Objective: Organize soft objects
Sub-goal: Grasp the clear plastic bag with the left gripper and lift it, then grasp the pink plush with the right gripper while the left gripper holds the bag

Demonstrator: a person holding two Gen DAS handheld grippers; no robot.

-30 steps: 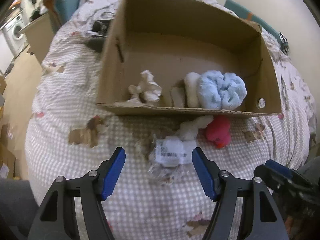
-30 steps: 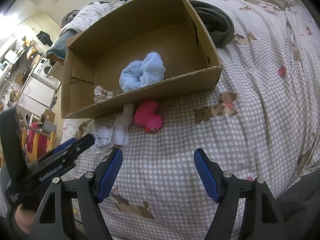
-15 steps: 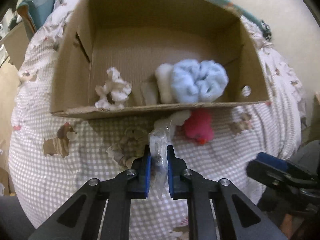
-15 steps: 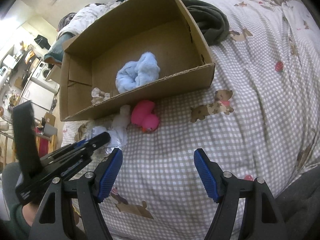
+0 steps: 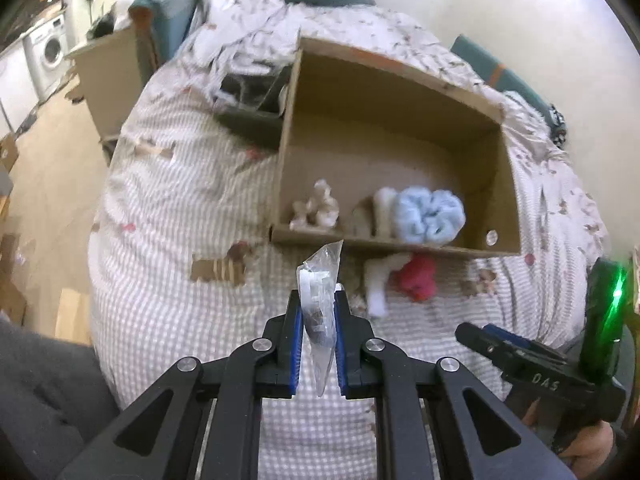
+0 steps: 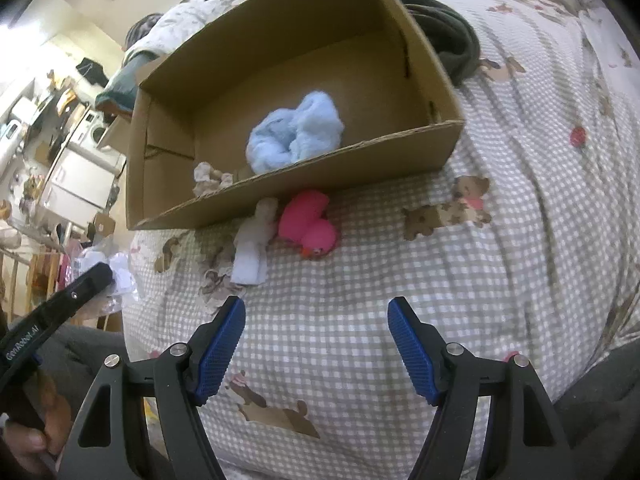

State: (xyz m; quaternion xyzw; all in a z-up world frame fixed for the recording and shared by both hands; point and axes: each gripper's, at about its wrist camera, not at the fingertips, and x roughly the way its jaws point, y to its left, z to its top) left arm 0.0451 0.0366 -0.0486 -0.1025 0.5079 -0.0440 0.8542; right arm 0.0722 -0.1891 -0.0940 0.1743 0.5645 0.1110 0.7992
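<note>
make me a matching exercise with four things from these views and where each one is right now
Things:
1. clear plastic packet
2. light blue fluffy cloth
3. pink plush duck
4. right gripper

Places or states:
A. on the bed, just outside the box's near wall
B. open, holding nothing, over the checked bedspread
C. inside the cardboard box
D. pinched in the left gripper, lifted off the bed

Pairs: 1-D, 2-C, 3-A, 4-B
</note>
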